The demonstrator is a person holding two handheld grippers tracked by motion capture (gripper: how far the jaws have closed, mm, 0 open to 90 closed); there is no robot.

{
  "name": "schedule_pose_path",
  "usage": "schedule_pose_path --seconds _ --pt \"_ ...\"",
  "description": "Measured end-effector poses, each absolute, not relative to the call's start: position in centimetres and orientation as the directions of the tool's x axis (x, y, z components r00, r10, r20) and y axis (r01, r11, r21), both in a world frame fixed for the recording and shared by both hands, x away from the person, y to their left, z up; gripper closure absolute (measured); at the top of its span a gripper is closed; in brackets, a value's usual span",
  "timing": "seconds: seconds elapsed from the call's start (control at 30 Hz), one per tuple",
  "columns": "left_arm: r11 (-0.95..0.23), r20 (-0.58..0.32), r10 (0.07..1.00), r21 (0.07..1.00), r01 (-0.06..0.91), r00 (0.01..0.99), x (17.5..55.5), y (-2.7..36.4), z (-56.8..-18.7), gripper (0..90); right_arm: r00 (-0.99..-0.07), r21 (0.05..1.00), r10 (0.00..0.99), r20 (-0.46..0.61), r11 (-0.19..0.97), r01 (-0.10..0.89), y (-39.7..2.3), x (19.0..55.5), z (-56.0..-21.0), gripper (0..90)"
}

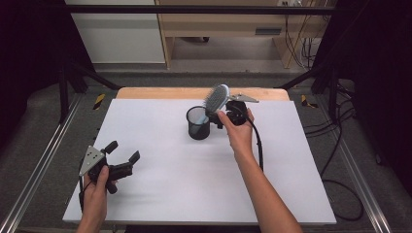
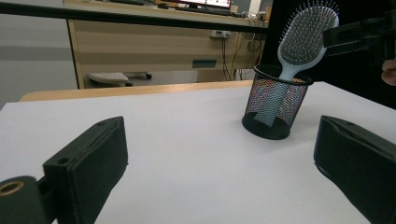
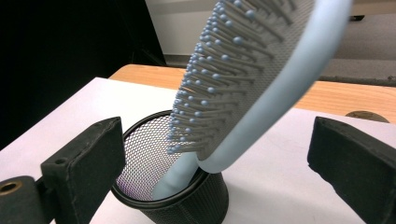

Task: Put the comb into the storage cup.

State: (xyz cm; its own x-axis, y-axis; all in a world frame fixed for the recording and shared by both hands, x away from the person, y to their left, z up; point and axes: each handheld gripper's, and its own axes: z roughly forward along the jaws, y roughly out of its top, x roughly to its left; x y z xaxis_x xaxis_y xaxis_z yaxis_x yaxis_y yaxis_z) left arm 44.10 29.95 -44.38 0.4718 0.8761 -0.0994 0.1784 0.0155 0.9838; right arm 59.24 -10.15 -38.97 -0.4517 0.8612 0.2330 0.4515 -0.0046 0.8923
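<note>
Right hand-held gripper (image 1: 224, 116): standing wide open at the far middle of the counter; its two black padded jaws are flanking the hairbrush without touching it in the right gripper view.
Left hand-held gripper (image 1: 121, 153): also gaping wide, holding nothing, hovering over the near left corner of the counter and pointing toward the cup.
Right hand (image 1: 238, 131): reaching far forward with the forearm stretched across the counter, wrapping the gripper body just right of the cup.
Left hand (image 1: 97, 187): gripping its tool low at the near left edge.
Hairbrush (image 3: 252, 88): leaning handle-down in the cup, head tilting up to the right; pale blue plastic, oval head, grey bristles with ball tips.
Cup (image 1: 198, 123): standing upright, round, black wire mesh.
Counter (image 1: 184, 179): lying flat, white and smooth, with a wooden edge at the far side.
</note>
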Motion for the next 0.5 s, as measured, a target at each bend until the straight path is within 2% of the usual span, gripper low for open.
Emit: schedule_pose_path --seconds 0.5 --pt "0.008 -0.093 0.875 0.984 0.178 0.476 44.02 30.05 -44.36 2.4 -0.449 0.910 0.866 0.218 -0.014 0.414 -10.83 58.88 -38.71 4.7"
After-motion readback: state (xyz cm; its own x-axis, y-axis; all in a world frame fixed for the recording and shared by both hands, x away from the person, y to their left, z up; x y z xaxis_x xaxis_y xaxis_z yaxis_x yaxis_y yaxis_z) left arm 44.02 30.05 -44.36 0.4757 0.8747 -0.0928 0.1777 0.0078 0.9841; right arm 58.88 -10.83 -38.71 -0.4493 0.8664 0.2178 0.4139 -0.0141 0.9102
